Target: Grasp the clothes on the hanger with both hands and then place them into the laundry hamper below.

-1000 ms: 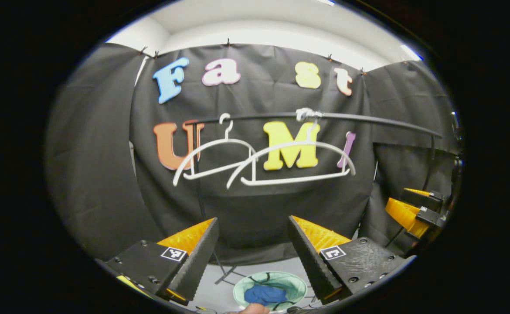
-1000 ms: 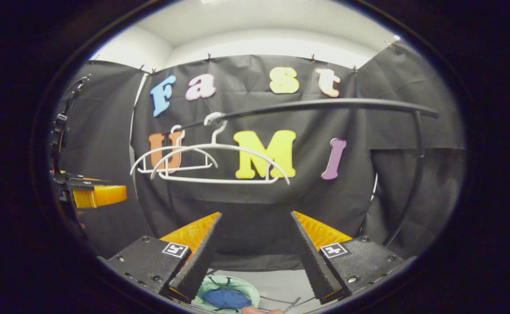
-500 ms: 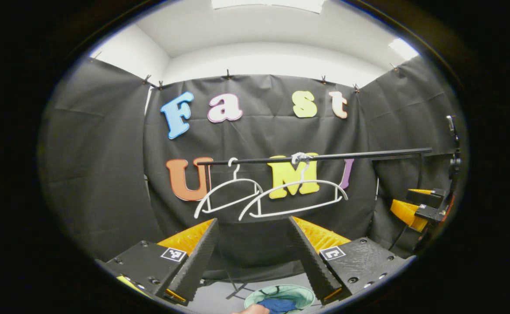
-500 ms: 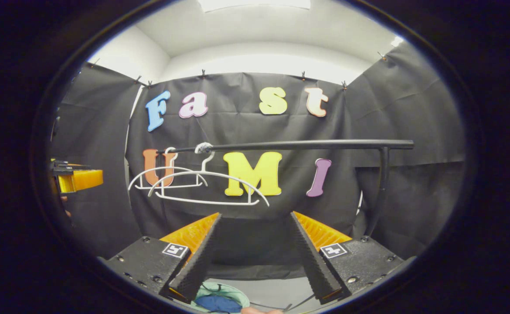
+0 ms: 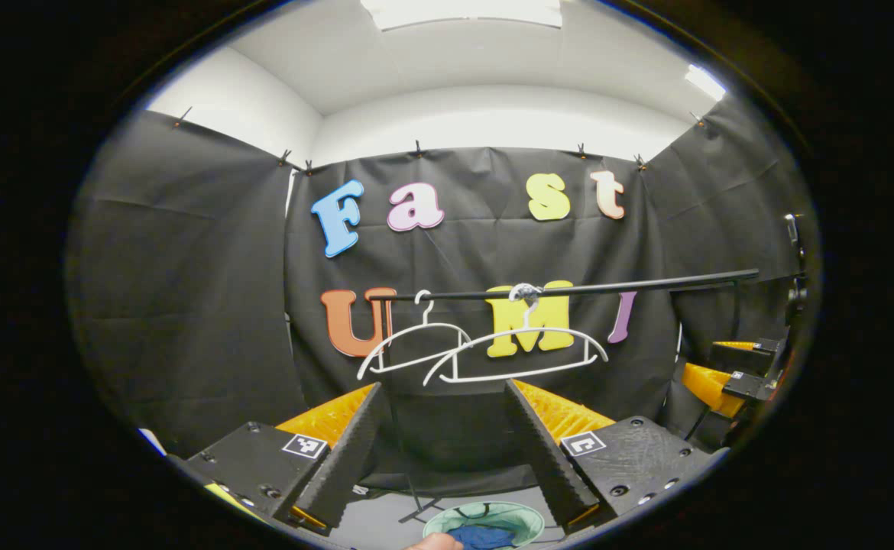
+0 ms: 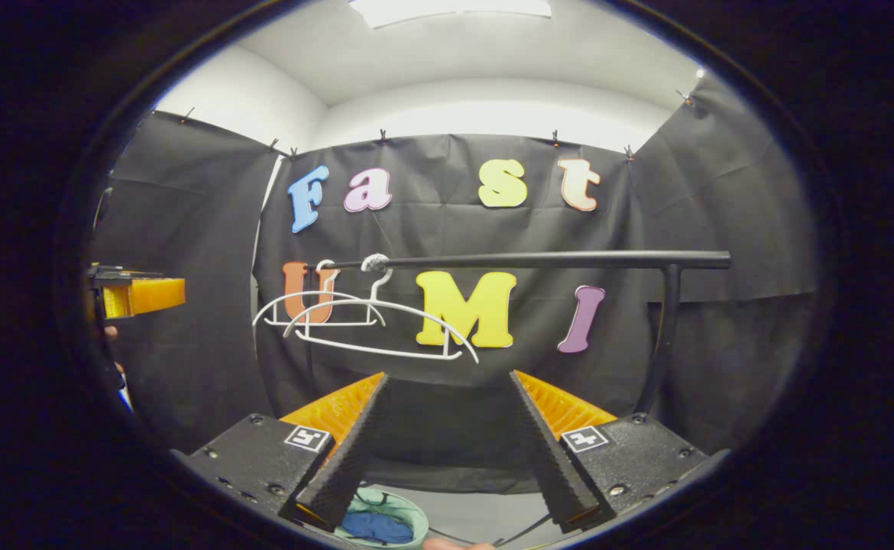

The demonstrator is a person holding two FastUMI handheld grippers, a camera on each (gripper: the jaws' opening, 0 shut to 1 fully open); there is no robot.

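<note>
Left hand-held gripper (image 5: pixel 441 439): released, fingers spread, nothing between them.
Right hand-held gripper (image 6: pixel 447 435): released too, grasping nothing; seen at the far right of the left gripper view.
Laundry hamper (image 5: pixel 523 516): low on the floor, cut off by the picture's lower edge and partly hidden by the fingers.
Clothes (image 5: pixel 481 536): blue bundle lying inside the hamper; its shape and long axis are hard to make out.
Hangers (image 5: pixel 516 355): two white ones, bare, on the black rail (image 5: pixel 607 287), which runs left to right.
Change: both views have tilted upward since a second ago, the hamper sliding lower.
</note>
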